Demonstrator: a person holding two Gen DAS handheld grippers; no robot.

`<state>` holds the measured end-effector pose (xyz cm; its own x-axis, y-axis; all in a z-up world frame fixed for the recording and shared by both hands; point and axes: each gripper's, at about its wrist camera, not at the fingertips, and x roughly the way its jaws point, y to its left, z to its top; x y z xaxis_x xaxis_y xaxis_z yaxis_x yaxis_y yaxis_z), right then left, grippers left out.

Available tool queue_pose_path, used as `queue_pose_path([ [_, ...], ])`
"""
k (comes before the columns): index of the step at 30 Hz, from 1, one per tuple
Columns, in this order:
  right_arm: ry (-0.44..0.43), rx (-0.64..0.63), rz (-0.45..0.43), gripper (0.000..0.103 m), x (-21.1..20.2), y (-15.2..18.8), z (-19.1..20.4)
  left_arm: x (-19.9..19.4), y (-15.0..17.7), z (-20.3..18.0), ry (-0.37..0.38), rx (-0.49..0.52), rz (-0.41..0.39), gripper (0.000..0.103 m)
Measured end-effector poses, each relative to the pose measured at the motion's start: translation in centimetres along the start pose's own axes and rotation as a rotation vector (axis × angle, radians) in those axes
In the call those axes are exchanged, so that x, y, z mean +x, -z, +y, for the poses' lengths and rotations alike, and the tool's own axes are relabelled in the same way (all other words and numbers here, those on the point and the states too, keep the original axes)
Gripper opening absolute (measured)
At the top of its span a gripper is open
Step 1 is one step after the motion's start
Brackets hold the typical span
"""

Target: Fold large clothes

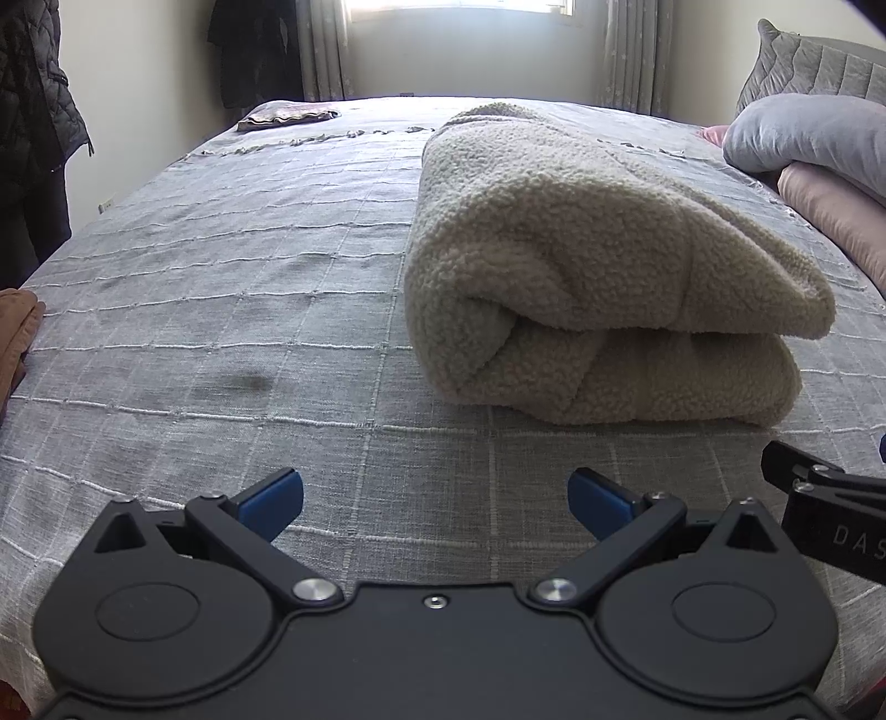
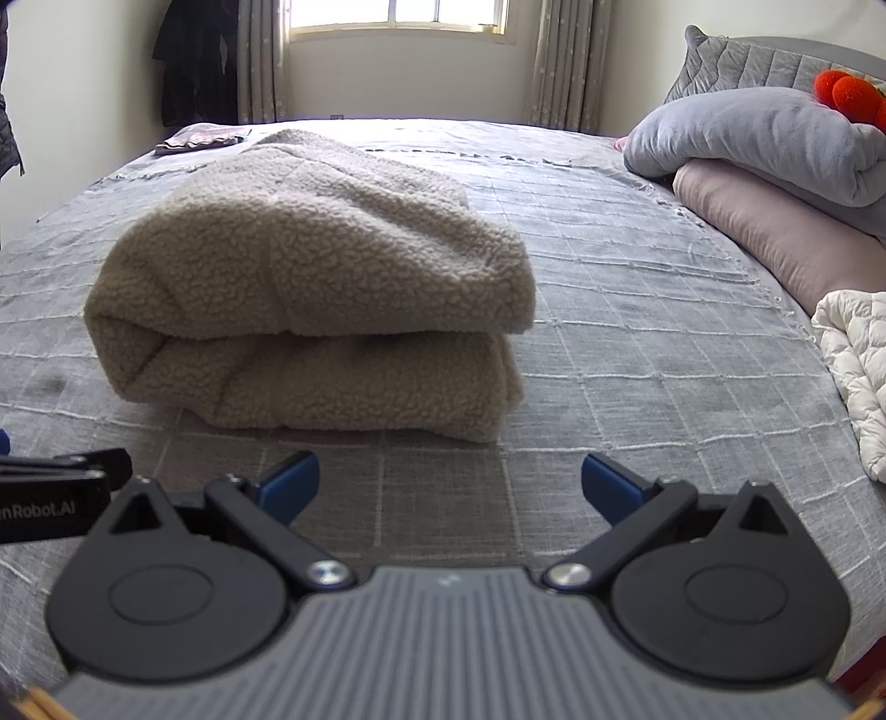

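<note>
Grey checked bedspread point(image 1: 221, 310), folded fleece garment point(image 2: 310, 310), bright window point(image 2: 398, 16), both tongs point(image 1: 436, 498) point(image 2: 449, 481) apart, empty.

Brown cloth point(image 1: 16, 338) left of the fleece bundle point(image 1: 598, 266): cut by frame edge. White quilt point(image 2: 858, 371) right of it: likewise cut.

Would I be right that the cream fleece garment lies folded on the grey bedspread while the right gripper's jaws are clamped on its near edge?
Not quite. In the right wrist view the right gripper has its jaws open and empty, short of the cream fleece garment, which does lie folded on the grey bedspread.
</note>
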<state>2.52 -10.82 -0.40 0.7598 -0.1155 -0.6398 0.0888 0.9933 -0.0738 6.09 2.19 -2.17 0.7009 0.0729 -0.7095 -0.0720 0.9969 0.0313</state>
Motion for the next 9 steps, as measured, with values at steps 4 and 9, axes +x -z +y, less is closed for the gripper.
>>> queue_pose_path([
  [4, -0.001, -0.002, 0.001, 0.103, -0.01, -0.07, 0.18, 0.08, -0.04, -0.02, 0.004, 0.004, 0.002, 0.103],
  [9, 0.001, 0.000, 0.003, 0.103, 0.08, -0.08, 0.23, 0.62, 0.12, -0.20, -0.009, 0.023, 0.004, 0.103],
])
